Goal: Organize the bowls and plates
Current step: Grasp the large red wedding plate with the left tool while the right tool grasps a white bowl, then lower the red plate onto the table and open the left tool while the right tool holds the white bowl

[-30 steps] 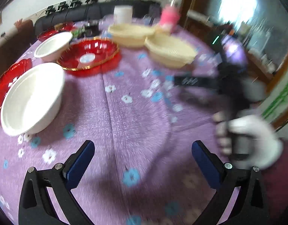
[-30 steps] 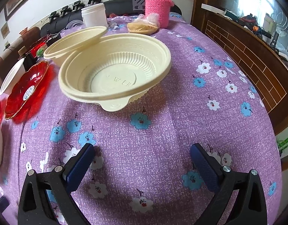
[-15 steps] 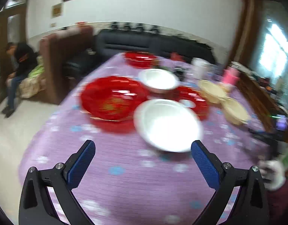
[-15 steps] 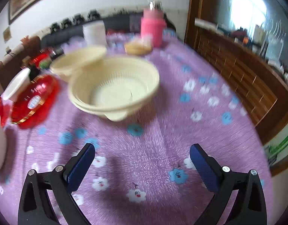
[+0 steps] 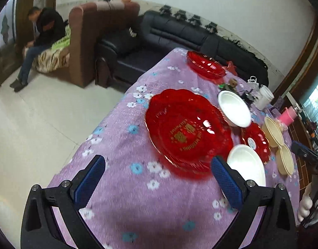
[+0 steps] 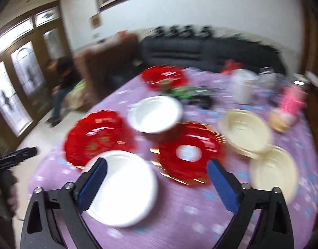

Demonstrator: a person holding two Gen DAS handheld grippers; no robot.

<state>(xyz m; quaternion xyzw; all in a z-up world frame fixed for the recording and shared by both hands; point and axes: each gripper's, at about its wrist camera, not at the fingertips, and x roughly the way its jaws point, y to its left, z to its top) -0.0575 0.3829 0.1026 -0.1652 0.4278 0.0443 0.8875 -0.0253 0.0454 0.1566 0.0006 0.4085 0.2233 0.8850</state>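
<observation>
- Two grippers, left (image 5: pixel 157 178) and right (image 6: pixel 155 183), hang over the table (image 5: pixel 121 213) with jaws apart and nothing between them; the right's have just been closing slightly.
- Red plates (image 5: pixel 188 130), white bowls (image 6: pixel 120 186) and cream bowls (image 6: pixel 247 132) lie scattered mid-frame, unsorted, none yet stacked.
- The empty grippers likely suit a first pick.

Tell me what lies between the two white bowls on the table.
In the left wrist view, the rim of the large red plate and the smaller red plate fill the stretch between the far white bowl and the near white bowl.
</observation>
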